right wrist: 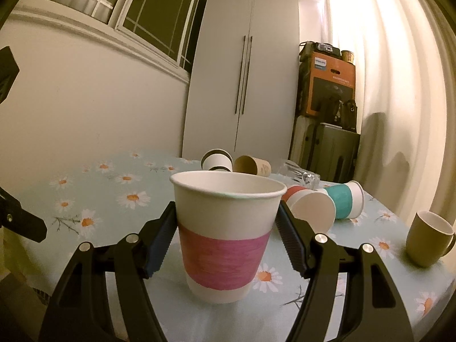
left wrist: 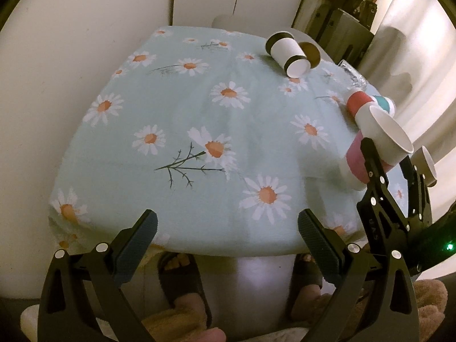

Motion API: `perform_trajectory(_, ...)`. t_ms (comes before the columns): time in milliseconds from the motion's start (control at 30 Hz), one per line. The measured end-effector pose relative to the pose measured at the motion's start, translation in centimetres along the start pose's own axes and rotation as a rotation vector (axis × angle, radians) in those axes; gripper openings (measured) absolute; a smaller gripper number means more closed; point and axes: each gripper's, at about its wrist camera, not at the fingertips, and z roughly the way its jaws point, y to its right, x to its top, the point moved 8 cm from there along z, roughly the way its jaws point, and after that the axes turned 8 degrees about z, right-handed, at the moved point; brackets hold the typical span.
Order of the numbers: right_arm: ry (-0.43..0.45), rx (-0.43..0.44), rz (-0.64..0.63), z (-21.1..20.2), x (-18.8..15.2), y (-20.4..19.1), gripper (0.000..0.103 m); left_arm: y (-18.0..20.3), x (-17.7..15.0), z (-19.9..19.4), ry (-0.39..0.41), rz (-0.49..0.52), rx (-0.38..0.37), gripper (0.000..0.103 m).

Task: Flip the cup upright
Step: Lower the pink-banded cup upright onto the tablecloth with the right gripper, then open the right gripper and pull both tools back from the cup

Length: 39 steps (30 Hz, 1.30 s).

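A white paper cup with a pink band (right wrist: 225,236) stands upright on the daisy tablecloth (right wrist: 94,199), mouth up, between the fingers of my right gripper (right wrist: 225,236). The pads sit at its sides near the top; contact is hard to judge. In the left wrist view the same cup (left wrist: 379,139) shows at the right edge with the right gripper (left wrist: 390,168) around it. My left gripper (left wrist: 228,228) is open and empty, above the table's near edge.
Several paper cups lie on their sides: a black-banded one (right wrist: 216,161), a brown one (right wrist: 252,165), a red-banded one (right wrist: 310,208) and a teal-banded one (right wrist: 344,199). A clear glass (right wrist: 299,173) lies behind. An olive mug (right wrist: 427,236) stands at right.
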Motion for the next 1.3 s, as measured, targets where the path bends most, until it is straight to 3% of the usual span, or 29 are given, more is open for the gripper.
perform_trajectory(467, -0.015, 0.005, -0.01, -0.7, -0.3, -0.4, 0.072, 0.2, -0.3, 0.1, 0.0, -0.006, -0.003, 0.096)
perform_trajectory(1000, -0.037, 0.027, 0.051, -2.5, 0.3, 0.2, 0.096, 0.0, -0.3, -0.2, 0.017, -0.03, -0.014, 0.096)
perform_trajectory(1300, -0.048, 0.053, 0.013, -5.7, 1.8, 0.0, 0.098, -1.1, -0.5, -1.4, 0.051, -0.097, -0.031, 0.096)
